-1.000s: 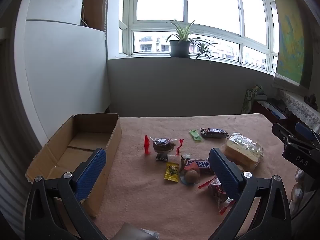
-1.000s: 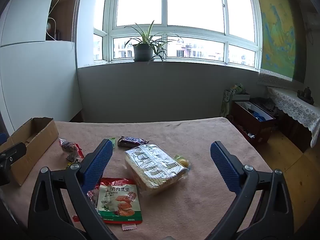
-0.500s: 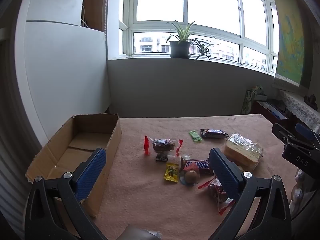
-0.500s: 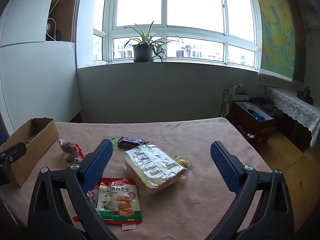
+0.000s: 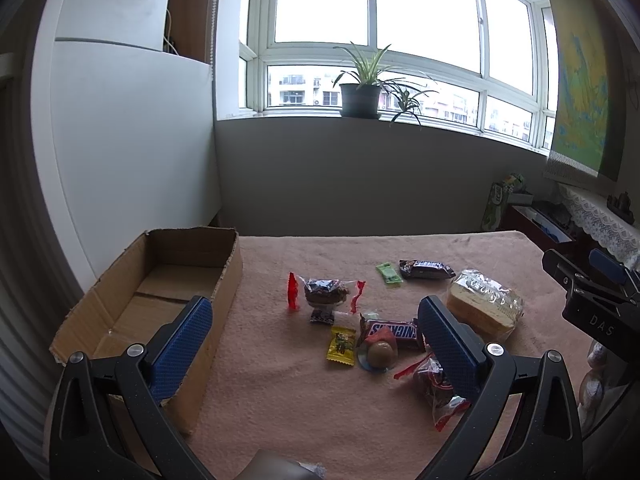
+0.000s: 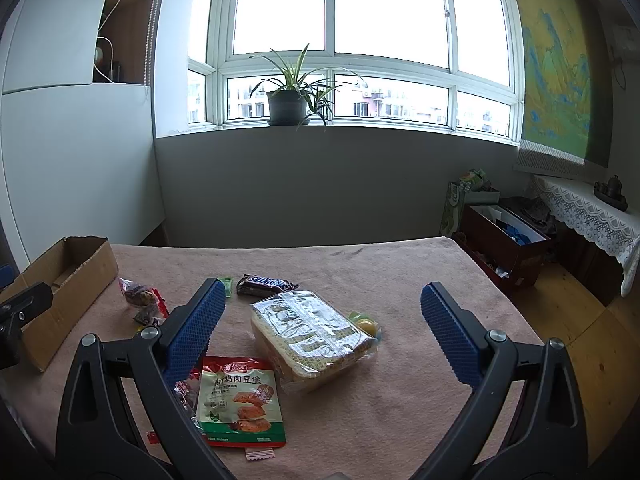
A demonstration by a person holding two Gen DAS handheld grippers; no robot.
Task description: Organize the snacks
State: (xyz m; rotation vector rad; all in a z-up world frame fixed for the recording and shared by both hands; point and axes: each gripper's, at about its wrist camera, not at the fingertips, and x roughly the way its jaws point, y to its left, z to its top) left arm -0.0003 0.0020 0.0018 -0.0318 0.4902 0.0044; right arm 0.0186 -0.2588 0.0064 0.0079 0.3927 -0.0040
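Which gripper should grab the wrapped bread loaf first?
Right. The right gripper is open with the wrapped bread loaf directly between its fingers; from the left gripper, the loaf lies off to its right.

Pink tablecloth (image 5: 304,408) (brown cardboard box (image 5: 176,264))

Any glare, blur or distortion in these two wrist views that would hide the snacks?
Left wrist view: window blown out, strong fisheye bending at the edges, yet the Snickers bar label reads sharply. Right wrist view: same overexposed panes, dark vignetted corners; glare on the clear bread bag, printed chicken pouch still legible. No motion blur in either.
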